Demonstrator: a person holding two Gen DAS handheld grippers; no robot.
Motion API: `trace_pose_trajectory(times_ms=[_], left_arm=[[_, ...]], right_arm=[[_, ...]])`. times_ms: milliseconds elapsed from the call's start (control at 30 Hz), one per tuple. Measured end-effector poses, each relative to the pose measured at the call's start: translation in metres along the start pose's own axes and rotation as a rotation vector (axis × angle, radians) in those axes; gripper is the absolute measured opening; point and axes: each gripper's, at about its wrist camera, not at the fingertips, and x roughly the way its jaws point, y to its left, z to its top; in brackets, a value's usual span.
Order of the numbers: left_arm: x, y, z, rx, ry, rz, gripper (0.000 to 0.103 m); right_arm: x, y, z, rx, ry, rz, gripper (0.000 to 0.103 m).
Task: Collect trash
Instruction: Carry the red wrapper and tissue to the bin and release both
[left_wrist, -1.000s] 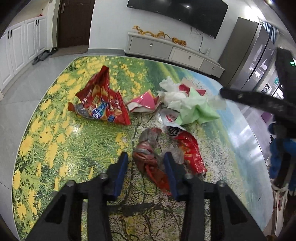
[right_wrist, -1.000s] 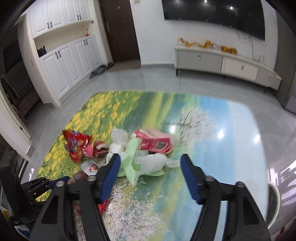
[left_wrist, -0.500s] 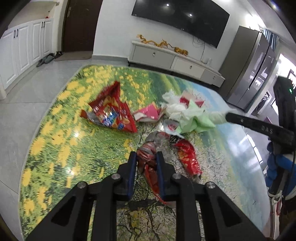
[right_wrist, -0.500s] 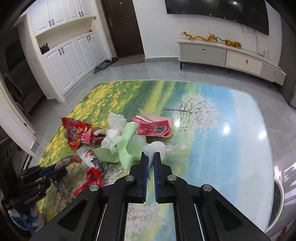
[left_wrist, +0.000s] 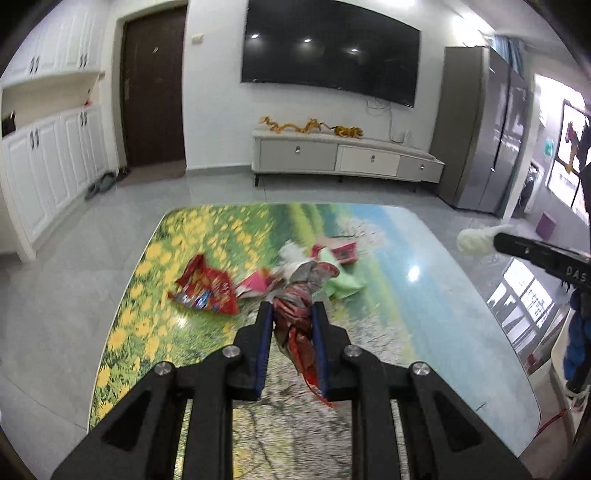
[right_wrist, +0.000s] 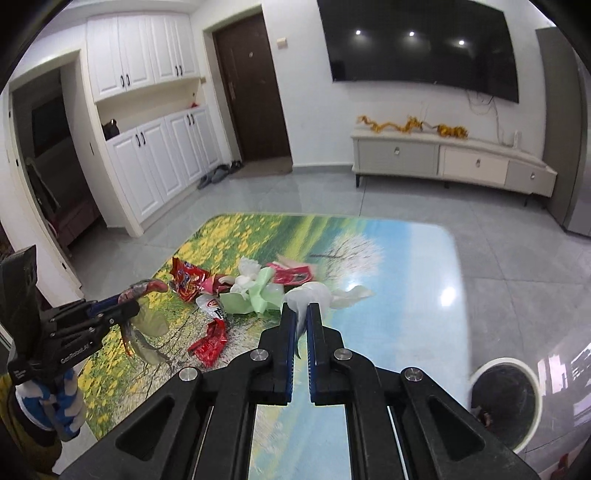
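Observation:
My left gripper (left_wrist: 291, 308) is shut on a crumpled red and silver wrapper (left_wrist: 297, 310), lifted clear of the table; the same gripper (right_wrist: 129, 304) shows at the left of the right wrist view. My right gripper (right_wrist: 301, 308) is shut on a white tissue (right_wrist: 317, 293), also raised; it appears at the right edge of the left wrist view with the tissue (left_wrist: 474, 238) at its tip. On the landscape-printed table (right_wrist: 388, 280) lie a red snack bag (left_wrist: 207, 286), a pink wrapper (left_wrist: 256, 282), a green paper (right_wrist: 255, 299), a red packet (right_wrist: 291, 275) and a small red wrapper (right_wrist: 210, 339).
A white-rimmed bin (right_wrist: 504, 397) with a dark inside stands on the floor beside the table's right edge. A TV cabinet (left_wrist: 347, 157) and a dark door (left_wrist: 155, 88) are along the far wall. White cupboards (right_wrist: 162, 162) line the left side. A grey fridge (left_wrist: 487, 133) stands at the right.
Both grippers closed, the left on the red and silver wrapper and the right on the white tissue, and both have lifted their pieces up off the table.

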Motion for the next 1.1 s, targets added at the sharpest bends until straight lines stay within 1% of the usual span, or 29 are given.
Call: trace_pose_trajectory(times_ms=[133, 300, 467, 500, 600, 667, 833, 967, 1100], left_arm=[[-0.009, -0.041, 0.014, 0.087, -0.031, -0.003, 0.020], [-0.009, -0.099, 0.029, 0.186, -0.048, -0.035, 0.020], [0.010, -0.162, 0.039, 0.292, -0.021, -0.085, 0.020], [0.016, -0.176, 0.041, 0.317, -0.012, -0.094, 0.020], [0.039, -0.217, 0.046, 0.373, 0.030, -0.138, 0.020], [0.057, -0.245, 0.048, 0.397, 0.068, -0.177, 0.020], [0.118, -0.320, 0.050, 0.445, 0.171, -0.278, 0.021], [0.165, -0.369, 0.050, 0.442, 0.245, -0.347, 0.022], [0.194, -0.402, 0.051, 0.423, 0.278, -0.399, 0.022]], right_arm=[[-0.035, -0.029, -0.009, 0.034, -0.049, -0.028, 0.006], [-0.066, -0.074, -0.021, 0.077, -0.088, -0.090, 0.006], [-0.090, -0.127, -0.038, 0.141, -0.117, -0.154, 0.006], [-0.093, -0.142, -0.044, 0.166, -0.119, -0.170, 0.006], [-0.091, -0.177, -0.058, 0.238, -0.109, -0.197, 0.006], [-0.085, -0.209, -0.072, 0.314, -0.086, -0.221, 0.006], [-0.054, -0.271, -0.095, 0.439, -0.018, -0.270, 0.008], [-0.031, -0.303, -0.109, 0.493, 0.020, -0.286, 0.009], [-0.007, -0.332, -0.120, 0.548, 0.056, -0.308, 0.010]])
